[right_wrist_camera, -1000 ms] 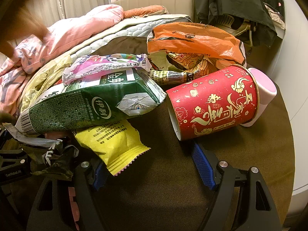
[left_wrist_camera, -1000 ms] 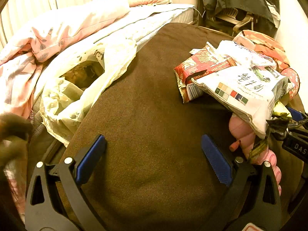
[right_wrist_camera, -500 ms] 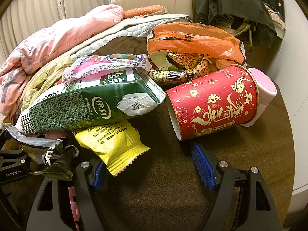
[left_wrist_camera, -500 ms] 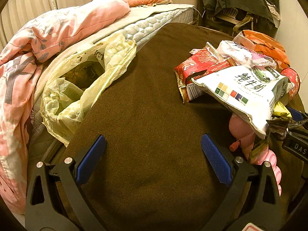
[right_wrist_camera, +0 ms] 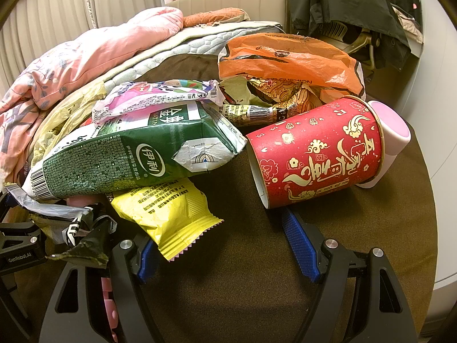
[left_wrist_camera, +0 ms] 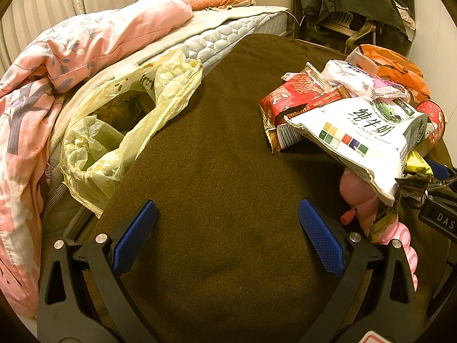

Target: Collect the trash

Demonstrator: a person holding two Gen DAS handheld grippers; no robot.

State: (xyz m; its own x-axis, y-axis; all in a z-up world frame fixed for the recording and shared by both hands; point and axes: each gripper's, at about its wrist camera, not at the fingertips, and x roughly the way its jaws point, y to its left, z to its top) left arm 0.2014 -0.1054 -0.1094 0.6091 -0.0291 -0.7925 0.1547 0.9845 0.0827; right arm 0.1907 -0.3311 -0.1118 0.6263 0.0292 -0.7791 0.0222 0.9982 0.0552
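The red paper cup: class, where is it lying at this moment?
In the right wrist view the red paper cup lies on its side, right of centre on the brown table, beside the green milk carton and below the orange bag.

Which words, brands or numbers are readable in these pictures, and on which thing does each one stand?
"伊利" and "金典": green milk carton.
"纯牛奶": white side of the same carton.
"GenRobot.AI": black mount, left edge of the right wrist view.
"DAS": black part, cut off at the frame edge.
Print on the red cup, yellow packet and orange bag: too small or stylised to read.
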